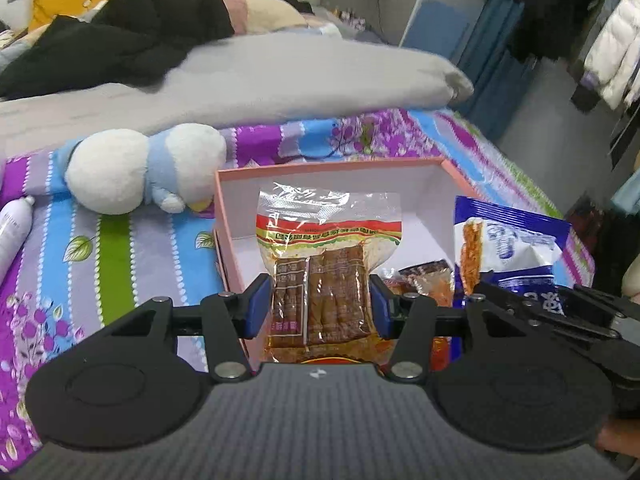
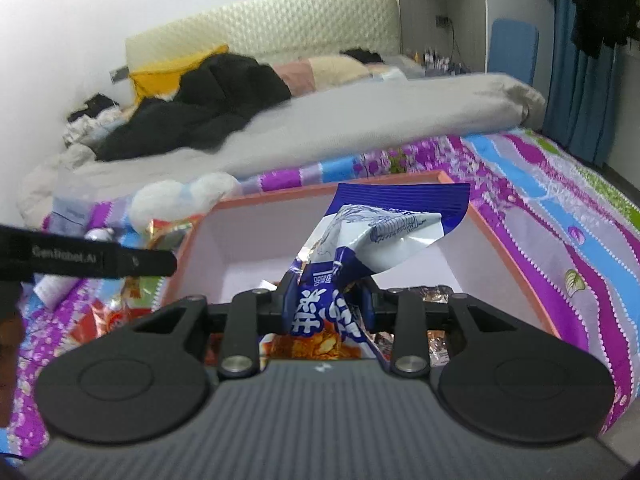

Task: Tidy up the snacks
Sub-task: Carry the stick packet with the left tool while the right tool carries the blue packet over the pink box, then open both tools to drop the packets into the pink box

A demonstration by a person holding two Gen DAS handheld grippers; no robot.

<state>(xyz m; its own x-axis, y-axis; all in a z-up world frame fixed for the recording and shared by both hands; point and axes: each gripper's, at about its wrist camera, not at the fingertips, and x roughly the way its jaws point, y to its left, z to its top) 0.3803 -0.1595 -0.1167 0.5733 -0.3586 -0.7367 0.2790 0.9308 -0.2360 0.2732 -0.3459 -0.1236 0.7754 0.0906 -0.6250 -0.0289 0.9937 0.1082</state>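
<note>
My left gripper (image 1: 318, 306) is shut on a clear packet of brown tofu strips (image 1: 320, 280), held upright over the pink open box (image 1: 320, 168). My right gripper (image 2: 326, 308) is shut on a crumpled blue-and-white snack bag (image 2: 360, 248), held above the same pink box (image 2: 516, 268). That bag (image 1: 508, 248) and the right gripper's black body show at the right of the left wrist view. A small brown snack packet (image 1: 424, 276) lies in the box; small wrapped snacks (image 2: 436, 294) show in the right wrist view too.
The box sits on a purple-and-blue flowered bedsheet (image 1: 120, 248). A white-and-blue plush toy (image 1: 140, 168) lies left of the box. A white bottle (image 1: 14, 228) lies at the far left. Loose red snack packets (image 2: 120, 308) lie left of the box. A grey quilt (image 1: 260, 80) lies behind.
</note>
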